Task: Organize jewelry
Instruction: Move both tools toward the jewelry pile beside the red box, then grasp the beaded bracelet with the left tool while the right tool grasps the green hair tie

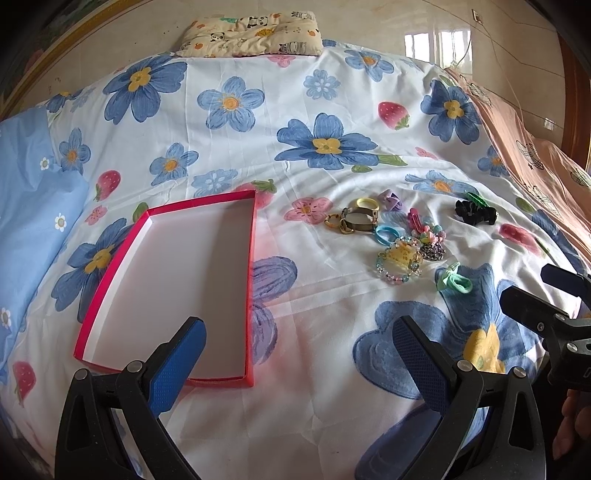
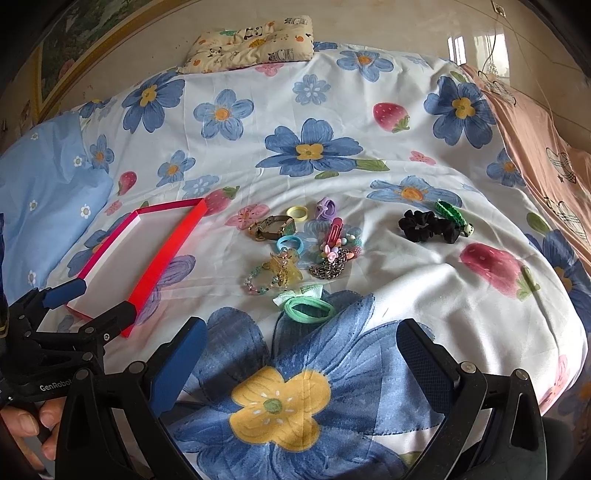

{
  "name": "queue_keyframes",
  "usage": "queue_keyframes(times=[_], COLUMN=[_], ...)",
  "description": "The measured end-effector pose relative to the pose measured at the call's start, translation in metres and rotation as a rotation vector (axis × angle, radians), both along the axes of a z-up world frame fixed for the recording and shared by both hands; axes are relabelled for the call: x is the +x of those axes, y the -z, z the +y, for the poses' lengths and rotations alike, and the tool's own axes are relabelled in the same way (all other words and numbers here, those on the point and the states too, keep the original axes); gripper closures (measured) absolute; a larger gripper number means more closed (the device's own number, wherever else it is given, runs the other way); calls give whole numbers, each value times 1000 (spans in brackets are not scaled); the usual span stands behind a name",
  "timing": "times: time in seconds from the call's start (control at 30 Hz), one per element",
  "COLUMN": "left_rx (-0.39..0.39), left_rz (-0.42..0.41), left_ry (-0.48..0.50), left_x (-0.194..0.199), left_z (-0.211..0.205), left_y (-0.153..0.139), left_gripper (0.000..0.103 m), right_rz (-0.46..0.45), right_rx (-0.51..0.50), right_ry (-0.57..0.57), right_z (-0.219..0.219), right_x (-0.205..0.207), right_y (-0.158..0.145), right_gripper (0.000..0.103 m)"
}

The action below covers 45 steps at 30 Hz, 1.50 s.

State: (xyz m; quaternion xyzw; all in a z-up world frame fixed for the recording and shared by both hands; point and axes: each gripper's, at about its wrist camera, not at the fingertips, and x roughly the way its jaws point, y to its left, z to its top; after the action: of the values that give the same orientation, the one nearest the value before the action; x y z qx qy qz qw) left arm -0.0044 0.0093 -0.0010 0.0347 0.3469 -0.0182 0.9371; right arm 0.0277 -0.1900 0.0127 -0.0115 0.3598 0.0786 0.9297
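A shallow red box (image 1: pixel 177 280) with a white inside lies empty on the bed; it also shows in the right wrist view (image 2: pixel 122 258). A heap of jewelry and hair ties lies to its right: a gold watch (image 1: pixel 360 218), a beaded bracelet (image 1: pixel 399 264), a green hair tie with bow (image 2: pixel 306 304), a black scrunchie (image 2: pixel 428 225). My left gripper (image 1: pixel 299 332) is open and empty over the box's near end. My right gripper (image 2: pixel 301 338) is open and empty, just short of the green hair tie.
The bed has a white floral duvet (image 1: pixel 295 110). A panda-print pillow (image 1: pixel 251 33) lies at the far end, a blue pillow (image 1: pixel 33 206) at the left, a pink blanket (image 1: pixel 535 158) along the right edge.
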Motion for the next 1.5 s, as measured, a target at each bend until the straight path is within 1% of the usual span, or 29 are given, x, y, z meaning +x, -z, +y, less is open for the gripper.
queue_keyframes(times=[0.33,0.57,0.77,0.93,1.2,1.27,1.37,1.43,1.47,1.5], left_rx=[-4,-20,-52,-32,-27,-27,-34,-42,-43,-41], left_rz=[10,38,75,72,81,87,105,121,129,137], left_ry=[-2,-4,2,2,49,62,85,98,100,100], left_x=[3,12,31,44,65,72,83,90,95,100], left_z=[-1,1,5,3,-8,-10,-13,-14,-14,-16], left_y=[3,9,10,8,11,13,16,19,21,23], left_gripper=[1,1,1,1,3,6,10,12,14,17], right_rz=[0,4,14,17,29,31,46,58,64,74], right_rx=[4,3,21,47,84,91,111,127,140,151], right_ry=[1,4,8,14,16,14,19,22,22,20], right_z=[-1,-1,-2,-13,-22,-23,-29,-34,-36,-38], right_x=[0,2,12,22,40,43,52,54,55,55], right_y=[1,2,3,4,4,4,5,6,7,9], right_gripper=[0,0,0,0,2,4,12,21,23,28])
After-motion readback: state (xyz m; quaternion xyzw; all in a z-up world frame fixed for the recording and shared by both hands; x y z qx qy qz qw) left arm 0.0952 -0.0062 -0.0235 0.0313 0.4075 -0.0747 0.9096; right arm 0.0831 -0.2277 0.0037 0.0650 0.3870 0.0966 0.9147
